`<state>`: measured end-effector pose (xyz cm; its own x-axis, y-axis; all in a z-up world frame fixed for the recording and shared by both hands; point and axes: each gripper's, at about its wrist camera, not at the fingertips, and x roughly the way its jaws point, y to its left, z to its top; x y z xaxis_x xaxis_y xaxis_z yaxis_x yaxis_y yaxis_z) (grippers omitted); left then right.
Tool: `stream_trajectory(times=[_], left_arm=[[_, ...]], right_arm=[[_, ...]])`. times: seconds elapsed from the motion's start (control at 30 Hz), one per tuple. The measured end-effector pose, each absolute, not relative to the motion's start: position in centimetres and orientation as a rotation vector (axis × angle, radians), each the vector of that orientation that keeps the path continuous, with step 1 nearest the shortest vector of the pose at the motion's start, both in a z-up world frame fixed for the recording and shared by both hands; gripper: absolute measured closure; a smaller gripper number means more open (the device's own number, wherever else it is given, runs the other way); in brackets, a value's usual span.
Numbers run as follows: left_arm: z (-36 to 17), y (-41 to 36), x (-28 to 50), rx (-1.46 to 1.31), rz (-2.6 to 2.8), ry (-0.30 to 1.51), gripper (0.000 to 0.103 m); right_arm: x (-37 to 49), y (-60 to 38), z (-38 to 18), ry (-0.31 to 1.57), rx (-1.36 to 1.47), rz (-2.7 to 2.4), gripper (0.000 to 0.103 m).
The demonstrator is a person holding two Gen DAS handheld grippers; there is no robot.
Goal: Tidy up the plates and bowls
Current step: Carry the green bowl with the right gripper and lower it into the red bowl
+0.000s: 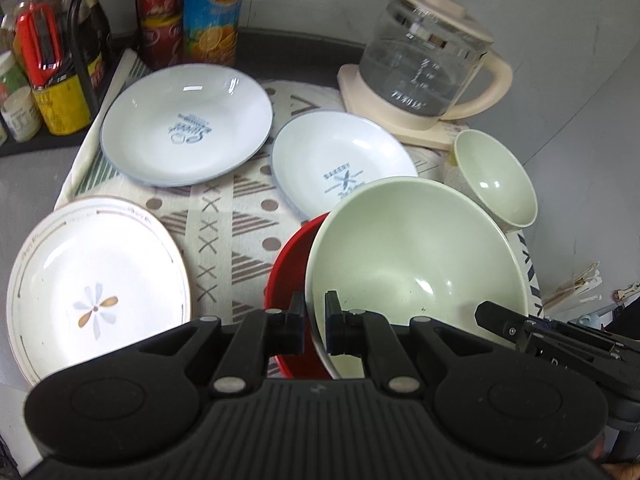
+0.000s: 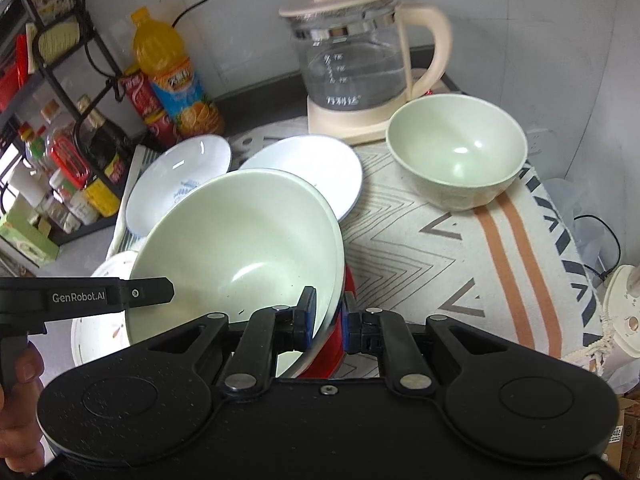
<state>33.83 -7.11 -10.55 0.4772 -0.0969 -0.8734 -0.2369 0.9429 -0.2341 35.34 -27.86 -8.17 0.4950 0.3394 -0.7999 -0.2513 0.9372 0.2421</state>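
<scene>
A large pale green bowl (image 1: 416, 252) (image 2: 236, 240) sits tilted inside a red bowl (image 1: 286, 272) (image 2: 334, 336) on the patterned cloth. My left gripper (image 1: 314, 304) is shut on the green bowl's near rim. My right gripper (image 2: 328, 300) is shut across the green rim and the red bowl's wall together. A smaller green bowl (image 1: 496, 180) (image 2: 456, 156) stands upright by the kettle. A large blue-rimmed plate (image 1: 186, 124), a small plate marked BAKERY (image 1: 340, 168) and a flower plate (image 1: 96, 280) lie around them.
A glass kettle (image 1: 424, 64) (image 2: 360, 64) on its cream base stands at the back. An orange juice bottle (image 2: 176, 76), red cans and a black rack (image 2: 60, 60) of condiments crowd the back left. The cloth (image 2: 460, 264) drops off over the table's right edge.
</scene>
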Motion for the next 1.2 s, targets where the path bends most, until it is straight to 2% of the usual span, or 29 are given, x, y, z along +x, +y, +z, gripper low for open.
stream_trajectory(times=[0.43,0.7,0.9,1.07,1.1,1.2], left_arm=[[-13.5,-6.5,34.9,-0.380,0.105,1.171,0.093],[-12.4,-5.8,35.0,-0.415,0.089,1.184,0.092],[-11.0,-5.0,34.3,-0.402,0.103,1.142,0.085],[-10.5,-4.2,33.7,-0.404,0.110,1.136,0.085],[-10.4,-4.1,33.6,-0.400,0.112,1.135,0.083],[-10.1,-4.0,33.4,-0.390,0.120,1.130,0.070]], right_arm=[[37.3,-26.6,-10.3,1.057,0.071,0.352,0.092],[38.0,-26.2,-10.8,1.056,0.058,0.332,0.095],[38.4,-26.3,-11.2,1.064,0.100,0.309,0.096],[38.6,-26.1,-11.3,1.055,0.108,0.289,0.096],[38.6,-26.1,-11.3,1.057,0.106,0.289,0.096],[38.6,-25.6,-11.3,1.073,0.067,0.290,0.094]])
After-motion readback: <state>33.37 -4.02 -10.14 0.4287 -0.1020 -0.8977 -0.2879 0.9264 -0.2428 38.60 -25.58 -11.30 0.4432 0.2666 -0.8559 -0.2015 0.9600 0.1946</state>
